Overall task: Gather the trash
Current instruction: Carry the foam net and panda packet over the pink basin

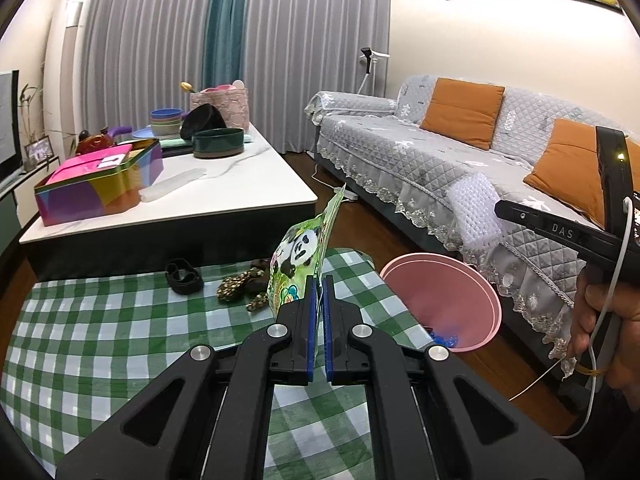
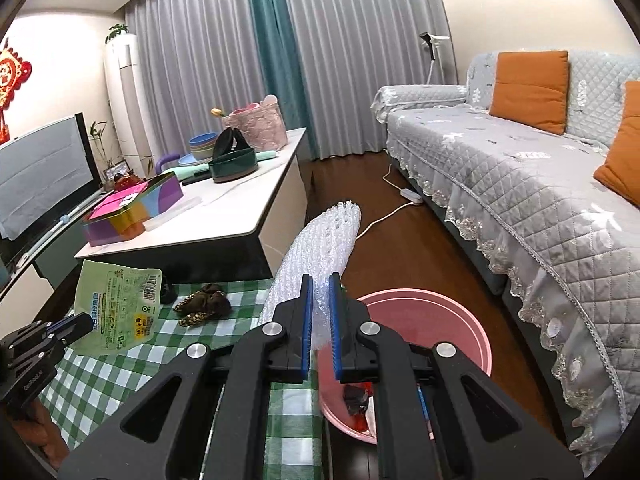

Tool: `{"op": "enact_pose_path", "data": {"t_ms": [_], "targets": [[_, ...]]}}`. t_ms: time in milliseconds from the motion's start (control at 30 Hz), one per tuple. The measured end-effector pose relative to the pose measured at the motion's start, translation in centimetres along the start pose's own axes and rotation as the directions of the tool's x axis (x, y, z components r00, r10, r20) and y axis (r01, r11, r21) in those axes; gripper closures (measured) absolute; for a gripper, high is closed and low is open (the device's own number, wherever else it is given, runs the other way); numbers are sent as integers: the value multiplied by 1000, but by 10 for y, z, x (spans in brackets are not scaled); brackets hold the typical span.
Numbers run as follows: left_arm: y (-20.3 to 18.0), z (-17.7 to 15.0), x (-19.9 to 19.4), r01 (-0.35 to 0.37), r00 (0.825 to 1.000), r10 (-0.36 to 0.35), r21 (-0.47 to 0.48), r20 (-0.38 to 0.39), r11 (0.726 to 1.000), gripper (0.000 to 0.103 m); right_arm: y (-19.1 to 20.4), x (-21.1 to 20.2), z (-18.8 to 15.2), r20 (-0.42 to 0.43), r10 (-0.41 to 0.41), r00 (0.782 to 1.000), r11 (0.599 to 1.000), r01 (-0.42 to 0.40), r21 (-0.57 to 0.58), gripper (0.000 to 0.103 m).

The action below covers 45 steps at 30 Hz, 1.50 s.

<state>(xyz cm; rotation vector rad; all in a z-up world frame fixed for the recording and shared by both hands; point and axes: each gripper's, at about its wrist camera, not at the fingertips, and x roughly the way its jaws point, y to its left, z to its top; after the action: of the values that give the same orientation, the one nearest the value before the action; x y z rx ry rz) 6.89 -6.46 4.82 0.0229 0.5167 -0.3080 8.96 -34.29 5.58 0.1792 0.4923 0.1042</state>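
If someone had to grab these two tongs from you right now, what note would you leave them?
Left tongs: shut on the panda wrapper, lifted above the checked cloth.
Right tongs: shut on a strip of bubble wrap, near the pink bin.
Done: some trash already lies in the bin.
Left: drop both pieces in. Whether the dark items on the cloth are trash I cannot tell.

Your left gripper (image 1: 319, 280) holds the pouch (image 1: 298, 258) over the cloth (image 1: 100, 340); your right gripper (image 2: 320, 280) holds the bubble wrap (image 2: 320, 240) beside it. The basin (image 2: 460, 320) sits right of the cloth, the sofa (image 2: 520, 168) beyond. The table (image 1: 240, 176) stands behind.
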Motion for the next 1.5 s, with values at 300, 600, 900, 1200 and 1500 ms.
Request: {"op": "enact_pose_path", "data": {"t_ms": [300, 600, 900, 1200, 1500], "targets": [[-6, 2, 7, 21, 1000, -21, 0, -7, 1000, 100, -9, 4, 2, -2, -29, 1000, 1000, 29, 12, 95], [-14, 7, 16, 45, 999, -45, 1, -18, 999, 100, -23, 8, 7, -7, -63, 998, 997, 64, 43, 95], [-29, 20, 33, 81, 997, -81, -3, -21, 997, 100, -36, 15, 7, -24, -89, 996, 994, 90, 62, 95], [-54, 35, 54, 129, 991, -129, 15, -20, 992, 100, -48, 24, 6, -39, -144, 989, 988, 145, 53, 95], [-83, 43, 82, 191, 981, -190, 30, -35, 981, 100, -64, 33, 2, -67, -176, 982, 981, 181, 66, 95]]}}
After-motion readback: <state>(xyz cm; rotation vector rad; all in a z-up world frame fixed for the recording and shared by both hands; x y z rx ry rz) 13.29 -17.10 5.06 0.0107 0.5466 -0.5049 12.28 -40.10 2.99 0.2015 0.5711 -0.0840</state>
